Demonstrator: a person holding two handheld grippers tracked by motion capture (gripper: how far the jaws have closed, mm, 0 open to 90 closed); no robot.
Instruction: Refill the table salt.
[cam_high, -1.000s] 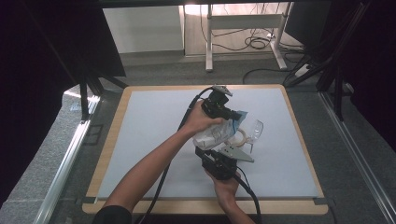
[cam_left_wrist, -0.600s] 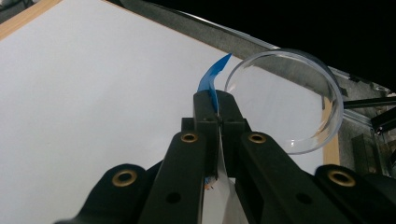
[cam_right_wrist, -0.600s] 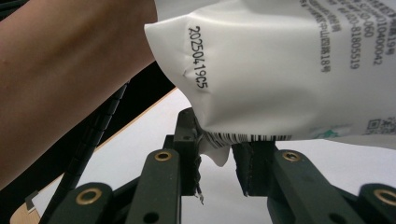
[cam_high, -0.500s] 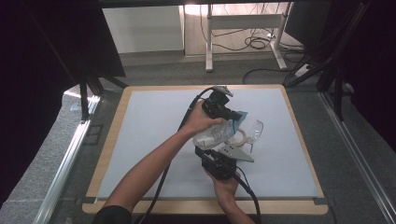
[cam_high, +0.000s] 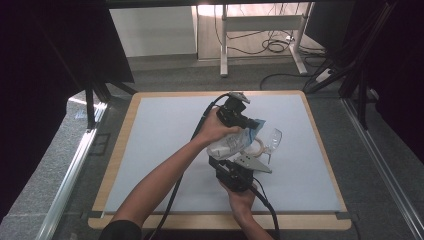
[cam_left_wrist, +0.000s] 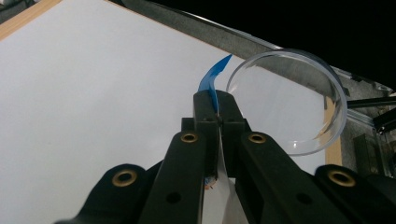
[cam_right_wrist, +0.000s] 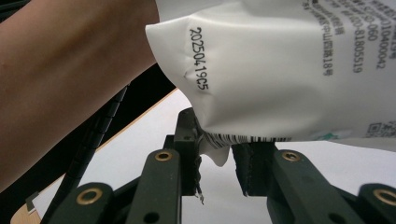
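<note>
2 hands work over the desk (cam_high: 165, 130). Nearest, the right hand (cam_high: 241, 196) comes in from the bottom edge and points the right tool (cam_high: 239, 161) away from the person, toward the lower end of a white plastic pouch (cam_high: 231, 145). In the right gripper view its jaws stand partly apart, with the pouch's bottom corner hanging between them against the left pad; I cannot tell whether the right pad touches it. Black print on the pouch reads "20250419C5", beside a barcode strip and more small print I cannot read. Farther on, the left forearm reaches diagonally across the desk, and the left tool (cam_high: 248, 126), pressed together, pinches the pouch's blue top edge (cam_left_wrist: 212, 83). Just beyond it, a clear stemmed glass (cam_high: 273, 139) lies on its side on the desk.
</note>
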